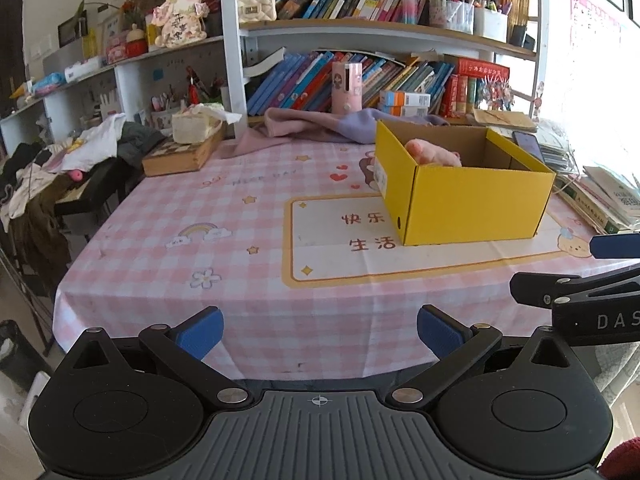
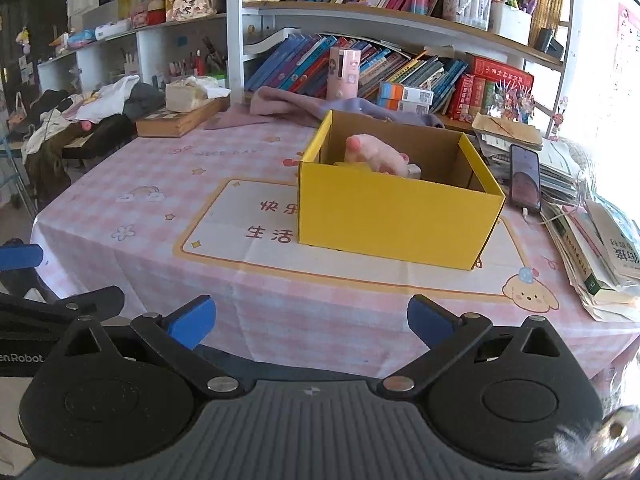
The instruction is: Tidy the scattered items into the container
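Both the left gripper (image 1: 320, 334) and right gripper (image 2: 311, 322) are being held wide open, nothing gripped. A pink toy (image 2: 376, 156) is being kept inside the yellow box (image 2: 396, 220), well ahead of them.

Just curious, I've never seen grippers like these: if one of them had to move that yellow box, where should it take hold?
Probably the yellow box by its near wall's top edge, coming from above: it stands open-topped, so one finger can slip inside, clear of the pink toy, one outside. The whole box looks too wide for the right gripper.
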Available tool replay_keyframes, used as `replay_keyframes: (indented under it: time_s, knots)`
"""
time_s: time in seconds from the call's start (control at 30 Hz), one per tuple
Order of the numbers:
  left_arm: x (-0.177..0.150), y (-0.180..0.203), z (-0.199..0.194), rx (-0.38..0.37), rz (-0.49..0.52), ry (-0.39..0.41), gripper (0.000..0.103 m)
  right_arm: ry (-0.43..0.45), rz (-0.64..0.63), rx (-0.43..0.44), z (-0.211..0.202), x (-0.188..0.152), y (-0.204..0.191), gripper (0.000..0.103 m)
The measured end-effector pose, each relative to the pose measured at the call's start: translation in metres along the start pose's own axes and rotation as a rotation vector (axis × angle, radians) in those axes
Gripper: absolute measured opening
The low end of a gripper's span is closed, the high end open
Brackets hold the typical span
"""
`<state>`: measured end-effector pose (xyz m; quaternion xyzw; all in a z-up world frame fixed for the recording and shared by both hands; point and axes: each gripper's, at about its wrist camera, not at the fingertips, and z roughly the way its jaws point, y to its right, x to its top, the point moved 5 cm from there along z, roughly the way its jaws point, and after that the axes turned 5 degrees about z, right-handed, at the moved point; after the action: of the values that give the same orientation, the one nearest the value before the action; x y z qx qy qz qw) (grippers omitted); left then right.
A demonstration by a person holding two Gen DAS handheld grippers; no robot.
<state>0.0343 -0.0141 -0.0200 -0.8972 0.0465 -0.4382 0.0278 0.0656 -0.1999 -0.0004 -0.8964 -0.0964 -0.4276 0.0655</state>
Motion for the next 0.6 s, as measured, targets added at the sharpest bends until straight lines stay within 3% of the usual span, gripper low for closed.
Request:
replay_keyframes:
  time_s: [0.6]
  knots:
    - [0.002, -0.012, 0.003, 0.011, -0.012, -0.017, 0.103, 0.011, 0.005, 0.007, 0.000, 0.005, -0.007, 0.103]
